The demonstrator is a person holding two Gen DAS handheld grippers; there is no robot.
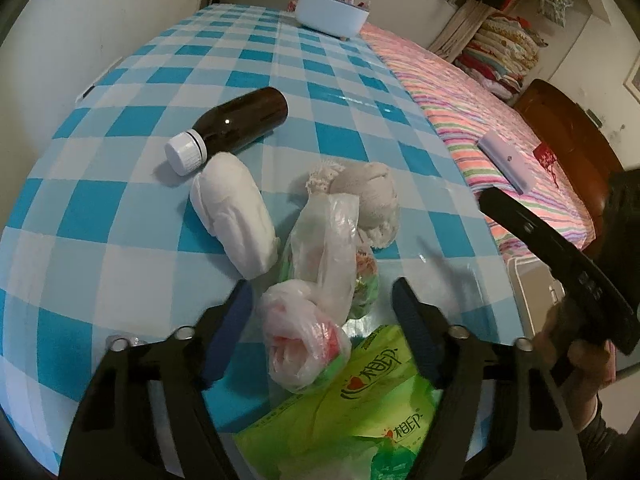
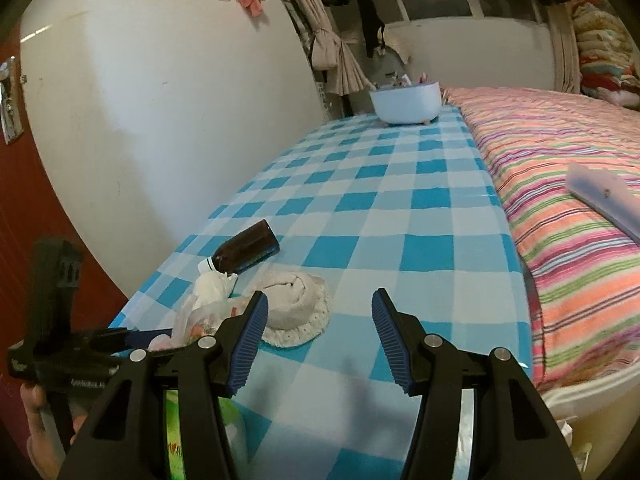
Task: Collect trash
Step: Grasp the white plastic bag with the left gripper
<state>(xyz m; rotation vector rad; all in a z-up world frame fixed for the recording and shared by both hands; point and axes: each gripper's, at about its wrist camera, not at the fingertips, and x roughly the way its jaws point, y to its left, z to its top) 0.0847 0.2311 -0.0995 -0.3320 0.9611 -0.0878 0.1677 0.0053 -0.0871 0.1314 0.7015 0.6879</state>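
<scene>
Chinese characters, printed in green with a small red heart beside them, are showing twice on the bright green tissue pack, which is lying at the near edge of the blue-and-white checked table; I cannot read them beyond that. No other writing is legible.

Trash is sitting in one loose cluster on the cloth: one brown bottle with a white cap lying on its side, one white rolled wad just beside it, one grey-white cloth bundle, and one crumpled clear plastic bag with red and green scraps inside, resting partly on the green pack.

The left gripper is hanging over that bag with its jaws apart, one blue pad on either side of the plastic and neither pressing on it, so it is gripping nothing. The right gripper is standing open too, with only checked cloth between its pads and the cloth bundle just left of them.

One white tub is standing at the table's far end. One pale flat case is lying on the striped bedspread beside the table.

Only the left wrist view is showing the pack's print clearly and the folded quilts stacked by the bed. Only the right wrist view is showing the tied curtain and hanging clothes, plus the left gripper's black body in a hand.
</scene>
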